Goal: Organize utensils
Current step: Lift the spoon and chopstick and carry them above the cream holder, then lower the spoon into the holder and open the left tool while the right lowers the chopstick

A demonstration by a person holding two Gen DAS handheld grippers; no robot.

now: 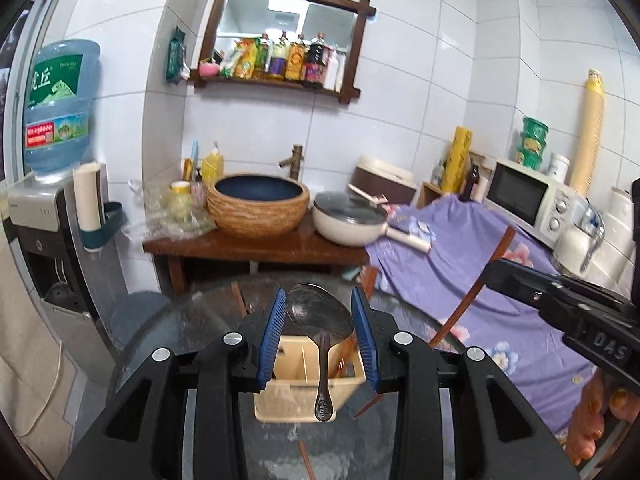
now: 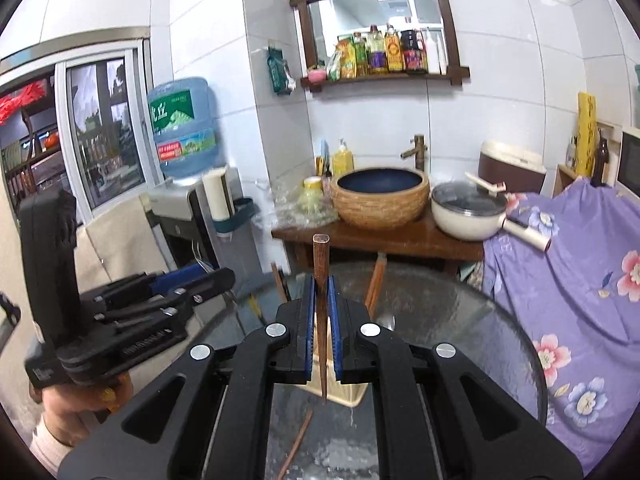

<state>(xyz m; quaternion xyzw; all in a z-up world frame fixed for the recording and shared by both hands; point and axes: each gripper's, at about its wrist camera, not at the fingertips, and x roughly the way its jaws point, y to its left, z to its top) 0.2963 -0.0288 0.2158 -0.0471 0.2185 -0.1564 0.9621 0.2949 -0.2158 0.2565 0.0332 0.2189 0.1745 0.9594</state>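
My left gripper point(image 1: 319, 295) is shut on a dark metal spoon point(image 1: 320, 314). Its blue pads press the sides of the spoon's bowl, and the handle hangs down over a beige utensil holder point(image 1: 296, 400) on the round glass table point(image 1: 188, 324). My right gripper point(image 2: 320, 280) is shut on a brown wooden chopstick point(image 2: 320, 254), held upright above the same holder point(image 2: 349, 394). In the left wrist view the right gripper point(image 1: 496, 272) is up at the right with that chopstick point(image 1: 476, 292) slanting down. The left gripper point(image 2: 218, 276) shows at the left of the right wrist view.
Loose chopsticks point(image 2: 298, 440) point(image 2: 376, 284) lie on the glass table point(image 2: 460, 320). Behind it a wooden stand point(image 2: 380, 240) bears a woven basin point(image 2: 380, 196) and a lidded pan point(image 2: 466, 212). A water dispenser point(image 2: 188, 208) is left, a purple floral cloth point(image 2: 560, 260) right.
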